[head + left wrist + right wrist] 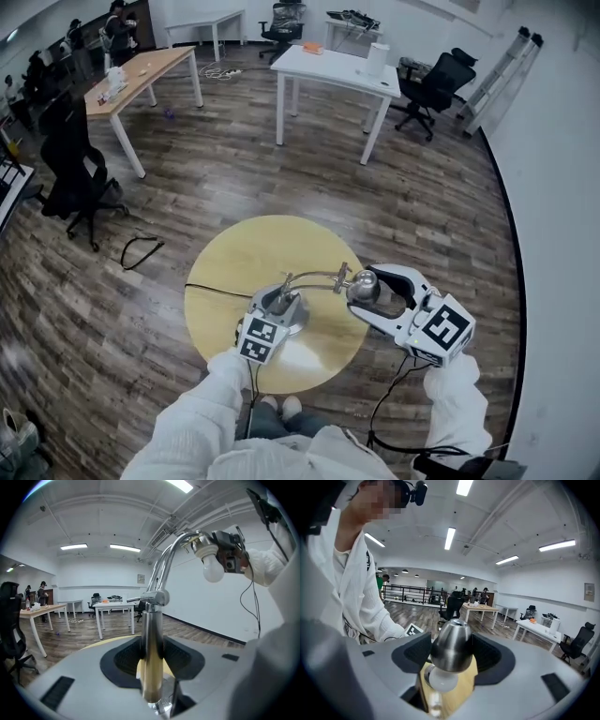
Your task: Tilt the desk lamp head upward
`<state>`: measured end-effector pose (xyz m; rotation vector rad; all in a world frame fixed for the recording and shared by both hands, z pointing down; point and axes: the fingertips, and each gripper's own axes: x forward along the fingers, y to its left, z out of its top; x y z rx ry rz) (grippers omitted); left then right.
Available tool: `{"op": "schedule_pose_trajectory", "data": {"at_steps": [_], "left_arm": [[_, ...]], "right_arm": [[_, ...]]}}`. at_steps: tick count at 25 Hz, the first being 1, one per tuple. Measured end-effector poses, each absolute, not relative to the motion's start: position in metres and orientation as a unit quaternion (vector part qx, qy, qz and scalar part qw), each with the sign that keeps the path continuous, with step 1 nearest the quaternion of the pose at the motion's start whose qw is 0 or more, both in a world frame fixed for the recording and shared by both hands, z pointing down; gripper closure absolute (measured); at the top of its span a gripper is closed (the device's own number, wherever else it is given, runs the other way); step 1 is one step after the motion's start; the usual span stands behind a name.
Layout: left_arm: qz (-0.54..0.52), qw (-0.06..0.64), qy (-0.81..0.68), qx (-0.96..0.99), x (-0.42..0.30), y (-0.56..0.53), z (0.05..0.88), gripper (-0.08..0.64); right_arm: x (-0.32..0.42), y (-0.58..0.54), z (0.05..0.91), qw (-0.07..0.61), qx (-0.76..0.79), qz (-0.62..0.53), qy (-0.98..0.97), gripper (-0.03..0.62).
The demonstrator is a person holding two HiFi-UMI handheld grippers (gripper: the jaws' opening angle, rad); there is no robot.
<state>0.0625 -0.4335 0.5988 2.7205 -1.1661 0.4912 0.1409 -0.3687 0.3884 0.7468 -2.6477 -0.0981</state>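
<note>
Beyond the round yellow table (pixel 246 251), a white desk (pixel 333 67) and a black office chair (pixel 75 173) stand well clear; a black cable (pixel 214 288) trails off the table's left edge. Over the table's near side, my left gripper (pixel 277 306) clamps the desk lamp's post (pixel 151 644) while my right gripper (pixel 375 292), level-wristed, pinches the chrome lamp head (pixel 451 648).

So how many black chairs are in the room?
3 chairs: one at left beside the wooden table, one at the far back, one at right by the white table. More may hide in the dark far-left corner.
</note>
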Motion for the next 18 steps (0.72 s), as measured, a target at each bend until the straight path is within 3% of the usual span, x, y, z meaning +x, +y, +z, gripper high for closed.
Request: {"op": "schedule_pose_trajectory", "data": {"at_steps": [5, 12, 18], "left_arm": [[0.164, 0.065, -0.383, 0.907, 0.062, -0.432, 0.599, 0.42], [0.164, 0.059, -0.378, 0.909, 0.063, -0.43, 0.598, 0.42], [0.157, 0.058, -0.376, 0.911, 0.062, -0.43, 0.59, 0.42]], "right_arm": [[0.108, -0.379, 0.361, 0.219, 0.244, -0.058, -0.943, 0.313], [0.069, -0.394, 0.347, 0.329, 0.204, -0.058, -0.92, 0.313], [0.04, -0.403, 0.339, 0.369, 0.183, -0.056, -0.909, 0.313]]}}
